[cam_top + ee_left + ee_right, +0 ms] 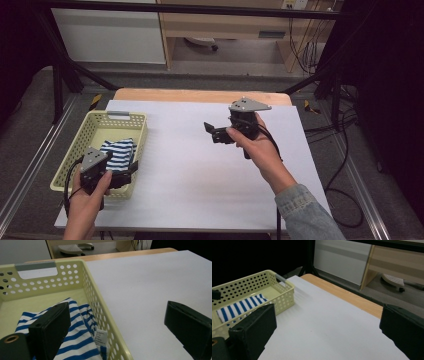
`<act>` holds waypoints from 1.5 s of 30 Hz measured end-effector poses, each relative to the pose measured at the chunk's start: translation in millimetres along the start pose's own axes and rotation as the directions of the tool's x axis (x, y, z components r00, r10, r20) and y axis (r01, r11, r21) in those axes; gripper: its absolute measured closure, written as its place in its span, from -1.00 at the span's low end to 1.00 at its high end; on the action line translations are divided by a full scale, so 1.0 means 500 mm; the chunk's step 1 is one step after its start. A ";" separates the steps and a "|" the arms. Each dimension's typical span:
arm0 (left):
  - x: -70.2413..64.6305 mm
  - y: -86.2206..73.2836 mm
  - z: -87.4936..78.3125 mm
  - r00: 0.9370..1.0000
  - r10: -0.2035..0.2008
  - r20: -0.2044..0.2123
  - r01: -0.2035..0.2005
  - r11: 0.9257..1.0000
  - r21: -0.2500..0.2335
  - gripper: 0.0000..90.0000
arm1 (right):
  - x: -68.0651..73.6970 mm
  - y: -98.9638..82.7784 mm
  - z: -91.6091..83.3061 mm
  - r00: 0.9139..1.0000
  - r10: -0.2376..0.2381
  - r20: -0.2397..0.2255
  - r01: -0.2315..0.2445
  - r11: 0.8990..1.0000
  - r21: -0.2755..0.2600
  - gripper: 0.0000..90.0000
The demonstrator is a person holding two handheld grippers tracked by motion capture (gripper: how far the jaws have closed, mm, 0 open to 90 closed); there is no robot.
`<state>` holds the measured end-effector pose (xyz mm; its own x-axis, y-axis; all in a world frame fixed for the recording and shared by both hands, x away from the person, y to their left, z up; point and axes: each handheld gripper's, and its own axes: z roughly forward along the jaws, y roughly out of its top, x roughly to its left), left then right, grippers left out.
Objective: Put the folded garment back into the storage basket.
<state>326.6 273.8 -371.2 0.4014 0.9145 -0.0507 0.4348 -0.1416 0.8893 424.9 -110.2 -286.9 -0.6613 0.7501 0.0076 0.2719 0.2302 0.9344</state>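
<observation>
1. The left gripper (131,169) was held in the person's left hand (87,197) at the near right corner of the pale yellow basket (86,131), with its jaws pointing across the basket's right wall.

2. In the left gripper view its jaws stood spread wide with nothing between the pads. One jaw hung over the inside of the basket and the other over the bare white table cover (150,285), so the perforated basket wall (100,307) ran between them without touching either.

3. The striped cloth (119,152), blue and white and folded, lay on the basket floor. It sat directly under and just beyond the left gripper's inner jaw, apart from the pads.

4. A small white label (100,337) on the cloth's edge lay against the basket wall, between the left gripper's two jaws and lower than them.

5. The right gripper (214,131) was held in the right hand (255,145) above the middle of the table cover, well apart from the basket, with its jaws pointing toward the basket's side.

6. In the right gripper view its jaws were also fully spread and empty, with only plain table cover between them.

7. From those jaws the basket (274,293) sat far ahead on the inner jaw's side, the cloth (239,307) visible inside it.

8. The bare wooden table edge (352,298) ran beyond the cover, ahead of the right gripper's outer jaw.
</observation>
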 end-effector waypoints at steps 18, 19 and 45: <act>-0.009 -0.041 0.025 1.000 0.025 0.002 -0.025 0.999 0.042 -0.86 | -0.070 -0.040 -0.051 0.998 0.039 0.054 -0.038 0.999 -0.016 -0.97; -0.007 -0.045 0.025 1.000 0.009 0.004 -0.009 0.999 0.039 -0.86 | -0.072 -0.042 -0.054 0.998 0.038 0.054 -0.037 0.999 -0.016 -0.97; -0.015 -0.062 0.029 0.999 0.037 0.027 -0.038 0.999 0.028 -0.83 | -0.150 -0.131 -0.144 0.985 0.103 0.135 -0.098 0.994 -0.048 -0.97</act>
<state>322.0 265.6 -405.0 0.4388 0.8981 -0.0295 0.4415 -0.1870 0.8776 406.2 -226.2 -322.9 -0.5295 0.8465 0.0562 0.3012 0.1257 0.9452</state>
